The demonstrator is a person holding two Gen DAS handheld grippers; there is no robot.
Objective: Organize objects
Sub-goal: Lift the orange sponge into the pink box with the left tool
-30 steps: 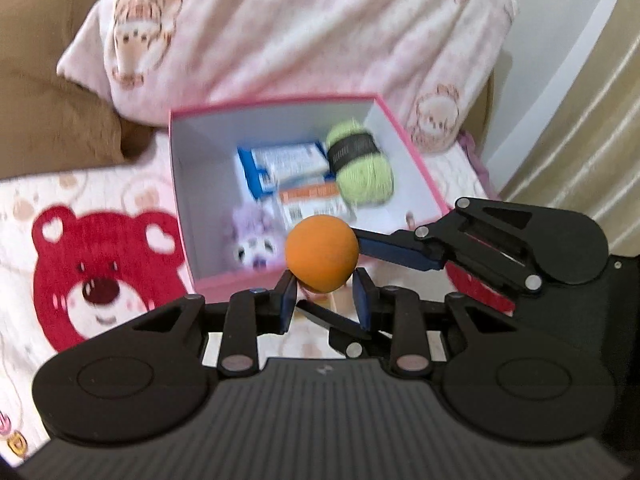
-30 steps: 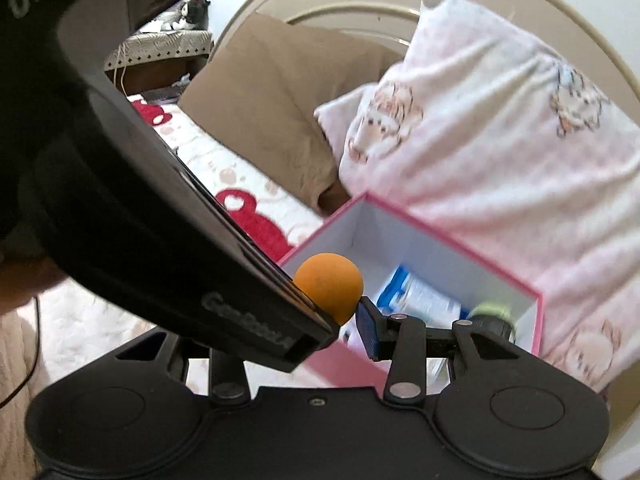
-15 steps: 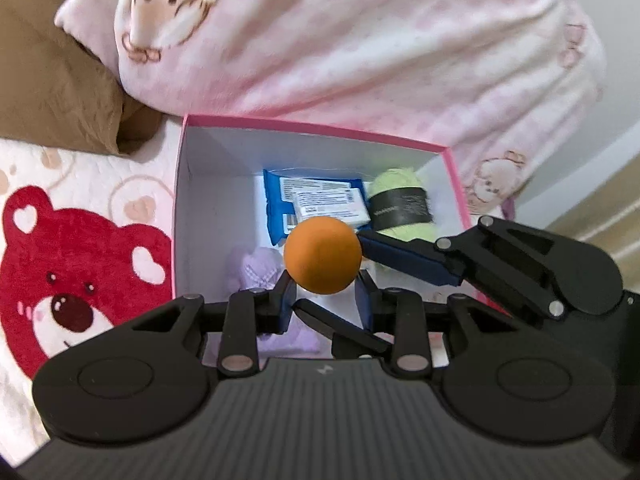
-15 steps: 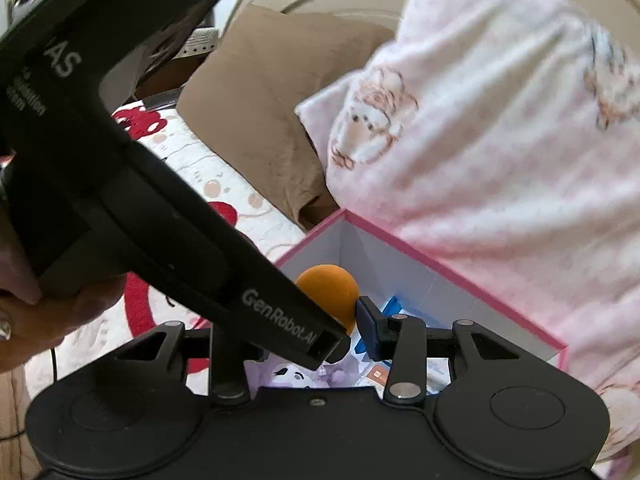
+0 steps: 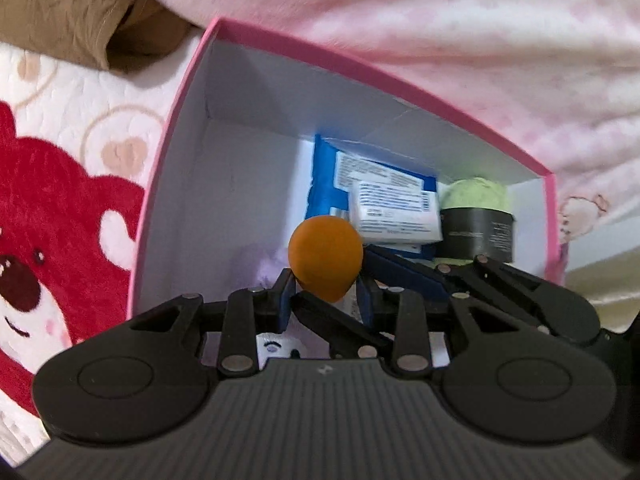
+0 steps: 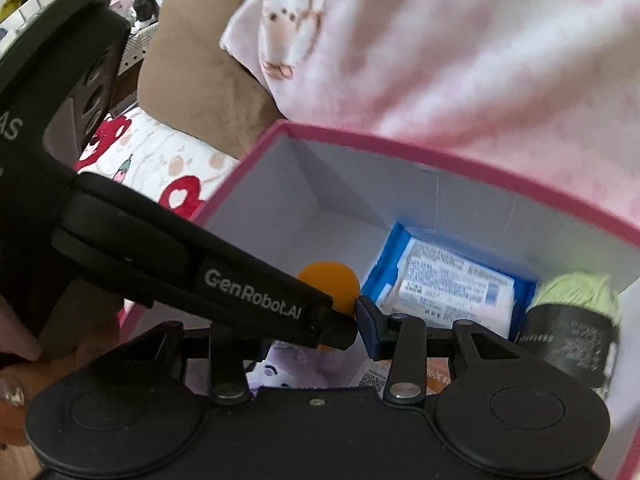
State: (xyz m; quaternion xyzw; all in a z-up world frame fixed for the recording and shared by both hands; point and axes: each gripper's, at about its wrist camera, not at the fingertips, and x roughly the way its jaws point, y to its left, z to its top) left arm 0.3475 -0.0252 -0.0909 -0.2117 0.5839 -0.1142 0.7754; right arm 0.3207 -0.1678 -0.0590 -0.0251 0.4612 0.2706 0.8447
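Observation:
An orange ball (image 5: 325, 262) is pinched by both grippers at once, over the open pink box (image 5: 256, 38). My left gripper (image 5: 325, 294) is shut on the ball. My right gripper (image 6: 340, 320) comes in from the right and is also shut on it; the ball (image 6: 332, 280) shows partly behind the left gripper's body in the right wrist view. Inside the box (image 6: 400, 144) lie a blue packet (image 5: 360, 196) with a white label, a green yarn skein (image 5: 476, 216) with a black band, and a purple plush (image 5: 260, 264).
The box sits on a bed sheet with a red bear print (image 5: 48, 208). A pink blanket (image 5: 440, 28) rises behind the box and a brown pillow (image 5: 60, 4) lies at the back left. An orange-and-white packet (image 6: 400, 376) lies on the box floor.
Both grippers have carried the ball forward and down, from in front of the box to over its inside. The box now fills both views.

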